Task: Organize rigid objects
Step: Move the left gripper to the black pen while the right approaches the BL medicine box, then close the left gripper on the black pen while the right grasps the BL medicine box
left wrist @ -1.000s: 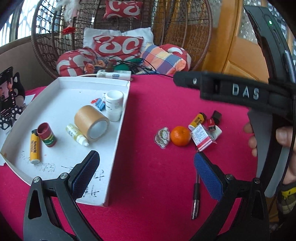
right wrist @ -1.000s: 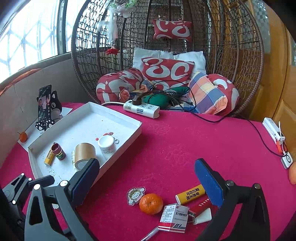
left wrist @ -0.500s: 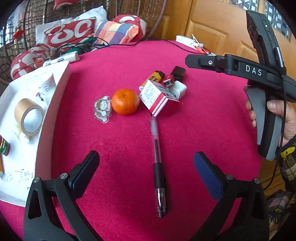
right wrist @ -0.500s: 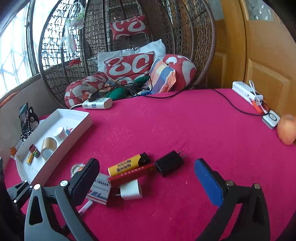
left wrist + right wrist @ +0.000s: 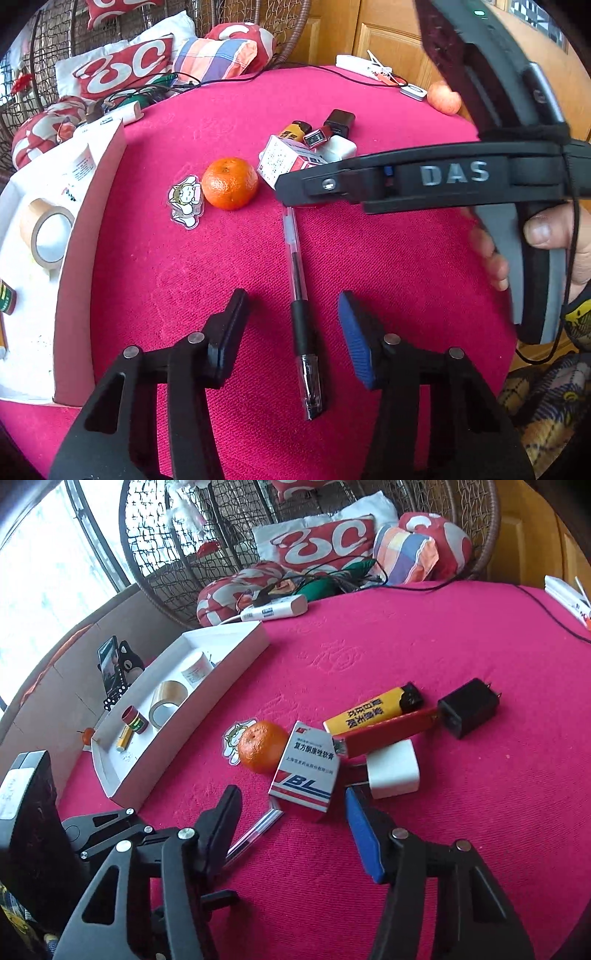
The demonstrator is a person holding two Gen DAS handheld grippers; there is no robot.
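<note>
Currently the left gripper [image 5: 291, 332] straddles the pen [image 5: 301, 310] on the red tablecloth [image 5: 388, 258]; its jaws have just been closing, pads clear of the barrel. The right gripper [image 5: 291, 819], marked "DAS", has likewise been closing, unclenched before the "BL" box [image 5: 306, 771]. The white tray [image 5: 207, 709] sits toward the table's left edge.

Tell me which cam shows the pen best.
Left wrist. The pen lies in full on the red cloth, black grip between the open left tongs, untouched. The right wrist view catches only its clear end, beside the medicine box; the rest hides behind that tong's finger.
</note>
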